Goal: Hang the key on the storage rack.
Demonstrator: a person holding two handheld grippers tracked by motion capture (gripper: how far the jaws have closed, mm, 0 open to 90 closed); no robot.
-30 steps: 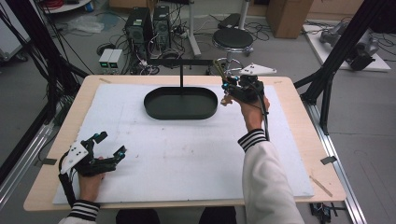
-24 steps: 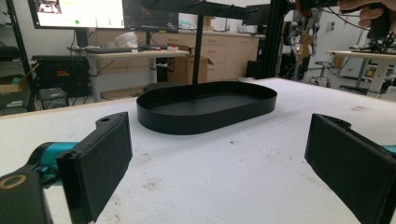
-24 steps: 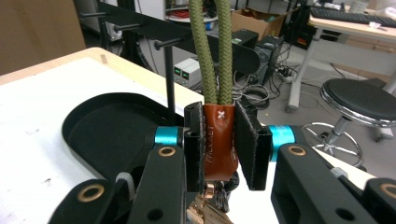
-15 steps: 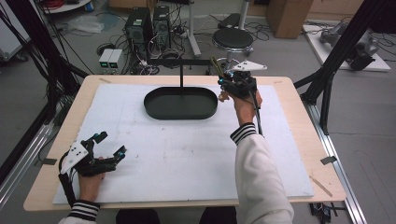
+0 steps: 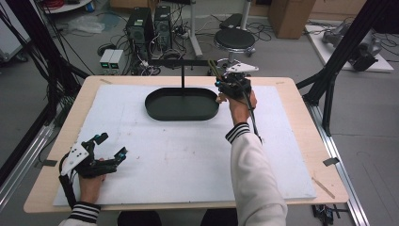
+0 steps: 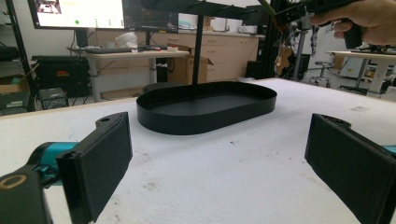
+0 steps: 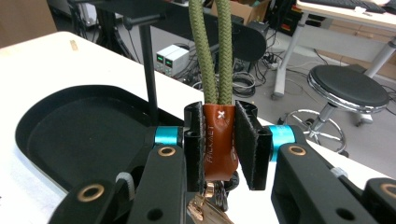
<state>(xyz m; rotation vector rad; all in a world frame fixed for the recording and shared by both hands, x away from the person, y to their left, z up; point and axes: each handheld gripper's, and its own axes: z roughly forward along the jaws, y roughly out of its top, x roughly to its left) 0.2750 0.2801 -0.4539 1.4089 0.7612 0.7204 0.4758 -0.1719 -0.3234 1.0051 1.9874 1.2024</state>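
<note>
Right jaws pinching brown leather tab of keychain, raised beside stand.

Pads (image 7: 246, 140) pressed on leather tab (image 7: 218, 140), olive cord loop (image 7: 217, 51) rising to 12 o'clock, brass hardware (image 7: 205, 207) dangling at 6 o'clock below. Right gripper (image 5: 225, 84) held high at 3 o'clock end of black oval tray (image 5: 155, 109), near crossbar of stand (image 5: 182, 63); loop kept upright, probably for hooking over bar. Left gripper (image 5: 109, 148) parked on white mat (image 5: 188, 160) at 7 o'clock from tray, jaws spread wide, empty, clear of the work.
</note>
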